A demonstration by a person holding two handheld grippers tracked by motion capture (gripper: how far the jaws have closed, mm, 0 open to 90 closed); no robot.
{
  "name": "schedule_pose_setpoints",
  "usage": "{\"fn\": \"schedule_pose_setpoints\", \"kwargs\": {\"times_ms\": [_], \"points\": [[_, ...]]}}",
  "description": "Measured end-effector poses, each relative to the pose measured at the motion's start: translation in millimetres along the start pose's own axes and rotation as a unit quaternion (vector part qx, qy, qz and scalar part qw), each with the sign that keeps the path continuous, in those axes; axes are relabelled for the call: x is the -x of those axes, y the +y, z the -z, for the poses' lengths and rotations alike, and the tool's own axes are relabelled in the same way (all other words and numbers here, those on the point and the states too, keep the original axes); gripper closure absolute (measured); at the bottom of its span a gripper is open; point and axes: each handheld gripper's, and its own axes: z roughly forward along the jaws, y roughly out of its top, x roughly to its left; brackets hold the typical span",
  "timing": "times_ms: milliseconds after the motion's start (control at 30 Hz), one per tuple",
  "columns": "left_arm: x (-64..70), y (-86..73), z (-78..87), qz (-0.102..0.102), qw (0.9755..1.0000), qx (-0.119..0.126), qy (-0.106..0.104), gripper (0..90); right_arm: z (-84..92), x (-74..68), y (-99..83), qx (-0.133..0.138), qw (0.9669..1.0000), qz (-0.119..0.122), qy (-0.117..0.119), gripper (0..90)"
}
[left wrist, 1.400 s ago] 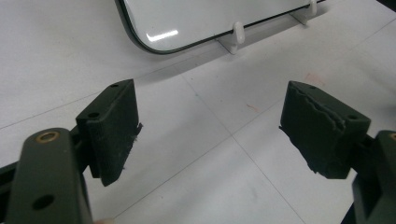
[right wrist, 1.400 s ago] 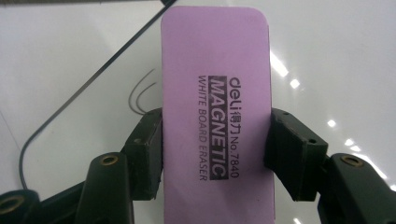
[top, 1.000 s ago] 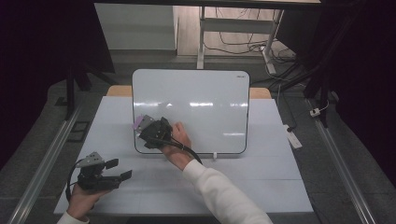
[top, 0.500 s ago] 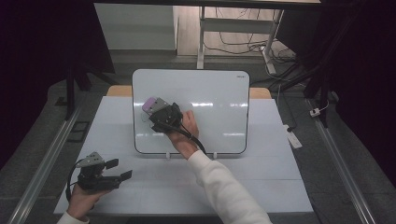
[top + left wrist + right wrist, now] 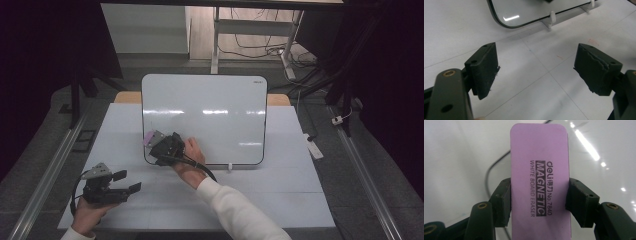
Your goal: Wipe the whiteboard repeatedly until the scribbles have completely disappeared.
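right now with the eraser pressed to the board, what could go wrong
The whiteboard stands tilted on small white clips, and the left gripper isn't steadying it; a hard wipe might push it back. The right gripper clamps the purple eraser only near its lower end, so it could twist.

One whiteboard [image 5: 210,115], one purple eraser [image 5: 539,182], two claws: left [image 5: 536,72], right [image 5: 539,205].

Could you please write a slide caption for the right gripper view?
Right gripper clamps a purple eraser against the whiteboard.
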Motion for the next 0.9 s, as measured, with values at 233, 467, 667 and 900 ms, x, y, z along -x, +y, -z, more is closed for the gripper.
{"fn": "schedule_pose_setpoints", "kwargs": {"times_ms": [233, 467, 667, 900], "points": [[0.0, 0.1, -0.4, 0.000, 1.0000, 0.001, 0.001, 19.8, 12.1, 41.3, 11.7, 0.025, 0.9977, -0.045, -0.044, 40.2], [-1.6, -0.4, 0.2, 0.003, 1.0000, 0.001, 0.002, 19.8, 7.3, 57.7, 41.0, 0.030, 0.9970, -0.044, -0.056, 40.2], [-2.2, -0.6, 0.9, 0.003, 1.0000, 0.002, 0.003, 19.8, -4.1, 28.6, 40.6, 0.011, 0.9997, -0.006, -0.022, 40.2], [-1.1, -0.3, 0.3, 0.001, 1.0000, 0.002, 0.002, 19.8, -5.0, 10.4, 22.3, -0.009, 0.9998, 0.012, 0.011, 40.3]]}}
